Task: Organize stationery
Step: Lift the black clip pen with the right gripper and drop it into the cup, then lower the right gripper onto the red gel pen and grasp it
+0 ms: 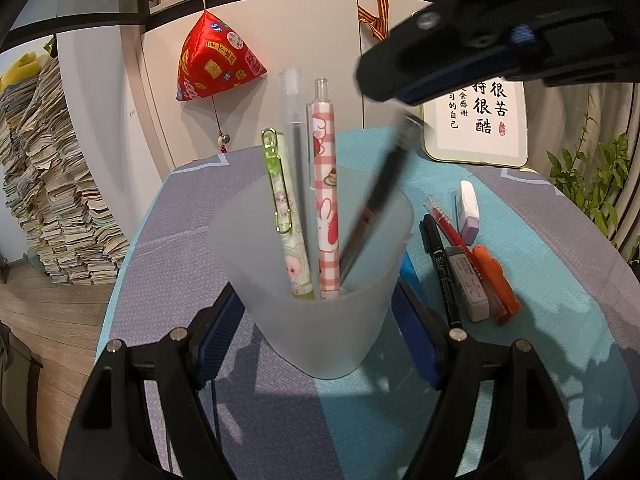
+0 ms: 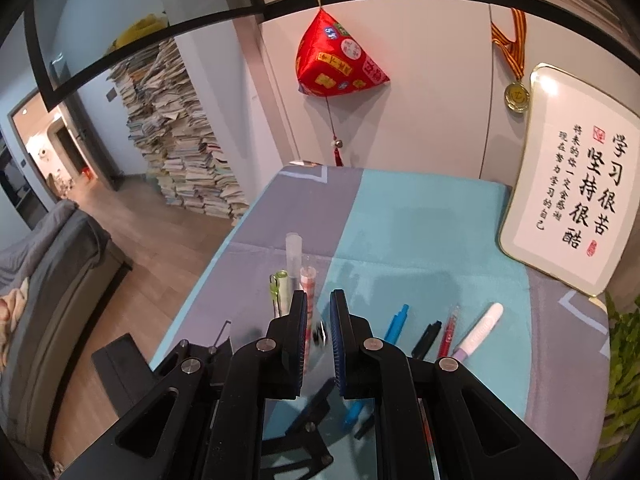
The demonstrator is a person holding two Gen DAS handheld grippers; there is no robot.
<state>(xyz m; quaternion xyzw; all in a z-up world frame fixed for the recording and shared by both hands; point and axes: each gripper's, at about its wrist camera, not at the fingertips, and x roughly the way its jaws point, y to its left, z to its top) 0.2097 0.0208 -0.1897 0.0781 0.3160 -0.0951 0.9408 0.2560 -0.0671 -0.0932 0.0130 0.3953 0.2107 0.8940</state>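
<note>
My left gripper (image 1: pixel 316 320) is shut on a frosted plastic pen cup (image 1: pixel 310 280), which stands on the table. In the cup are a green cartoon pen (image 1: pixel 286 216), a clear capped pen (image 1: pixel 294 120) and a pink checked pen (image 1: pixel 326 200). A black pen (image 1: pixel 380 192), blurred, slants into the cup on the right side, its top just below my right gripper (image 1: pixel 384 76), which hovers above. In the right wrist view my right gripper (image 2: pixel 319 332) has its jaws a little apart with the blurred pen top (image 2: pixel 320 334) between them, over the cup's pens (image 2: pixel 294 276).
On the teal and grey tablecloth (image 1: pixel 540 280), right of the cup, lie a black marker (image 1: pixel 440 268), a red pen (image 1: pixel 452 228), a grey eraser (image 1: pixel 468 284), an orange highlighter (image 1: pixel 496 280) and a white-purple correction tape (image 1: pixel 468 208). A framed calligraphy board (image 2: pixel 572 204) leans at the back right.
</note>
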